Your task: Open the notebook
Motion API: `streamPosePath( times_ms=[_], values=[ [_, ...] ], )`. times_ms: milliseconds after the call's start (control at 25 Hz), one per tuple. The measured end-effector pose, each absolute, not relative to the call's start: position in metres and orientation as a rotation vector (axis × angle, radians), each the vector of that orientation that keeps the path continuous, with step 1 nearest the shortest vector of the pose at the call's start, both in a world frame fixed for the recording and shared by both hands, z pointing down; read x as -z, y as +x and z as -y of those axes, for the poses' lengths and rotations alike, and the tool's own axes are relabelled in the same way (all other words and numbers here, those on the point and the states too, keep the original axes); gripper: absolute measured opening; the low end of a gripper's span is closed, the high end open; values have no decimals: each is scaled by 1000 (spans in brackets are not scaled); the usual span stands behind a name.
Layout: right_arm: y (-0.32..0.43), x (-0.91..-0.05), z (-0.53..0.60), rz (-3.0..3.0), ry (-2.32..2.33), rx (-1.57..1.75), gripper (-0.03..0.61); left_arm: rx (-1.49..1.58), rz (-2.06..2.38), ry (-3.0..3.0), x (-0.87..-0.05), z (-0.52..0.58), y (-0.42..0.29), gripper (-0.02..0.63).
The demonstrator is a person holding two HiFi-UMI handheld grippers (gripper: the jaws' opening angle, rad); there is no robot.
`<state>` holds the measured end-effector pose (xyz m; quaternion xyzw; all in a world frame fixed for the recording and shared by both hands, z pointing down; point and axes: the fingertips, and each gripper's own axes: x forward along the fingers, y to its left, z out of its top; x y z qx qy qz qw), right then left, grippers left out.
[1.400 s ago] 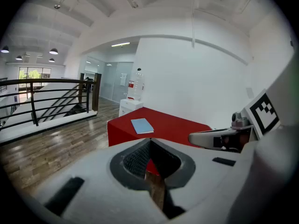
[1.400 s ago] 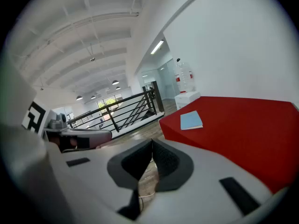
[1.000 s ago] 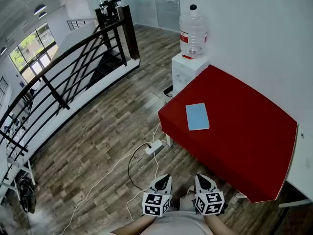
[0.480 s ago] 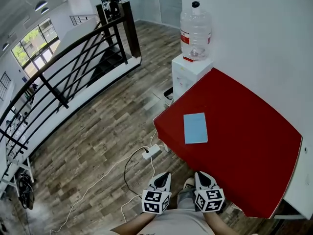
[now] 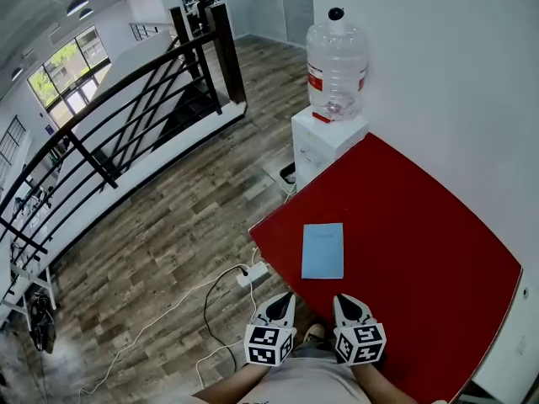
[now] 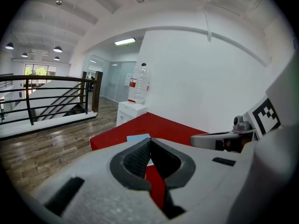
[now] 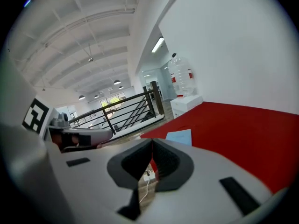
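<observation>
A closed light-blue notebook (image 5: 323,250) lies flat on the red table (image 5: 421,242), near its front left corner. It also shows small in the left gripper view as the notebook (image 6: 138,137) and in the right gripper view as the notebook (image 7: 179,136). My left gripper (image 5: 279,302) and right gripper (image 5: 348,303) hang side by side close to my body, just short of the notebook and the table's near edge. Both have their jaws pressed together with nothing between them.
A white water dispenser (image 5: 324,141) with a clear bottle (image 5: 335,61) stands at the table's far left corner, against the white wall. A power strip (image 5: 252,273) and white cables lie on the wood floor left of the table. A black railing (image 5: 118,124) runs along the left.
The view has closed in on the table: the notebook now sits lower and nearer to both grippers. The grippers keep their place in front of my body, still shut.
</observation>
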<state>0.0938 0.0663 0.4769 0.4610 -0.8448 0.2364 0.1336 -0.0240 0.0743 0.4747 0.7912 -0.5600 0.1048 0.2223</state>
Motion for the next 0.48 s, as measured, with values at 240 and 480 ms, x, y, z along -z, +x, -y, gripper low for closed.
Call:
streamPosePath(
  times_ms=[240, 480],
  values=[
    [91, -485, -43, 2448, 1316, -746, 6, -332, 1543, 2164, -481, -51, -25, 5],
    [86, -486, -16, 2423, 1346, -774, 6, -371, 1516, 2188, -480, -19, -34, 5]
  ],
)
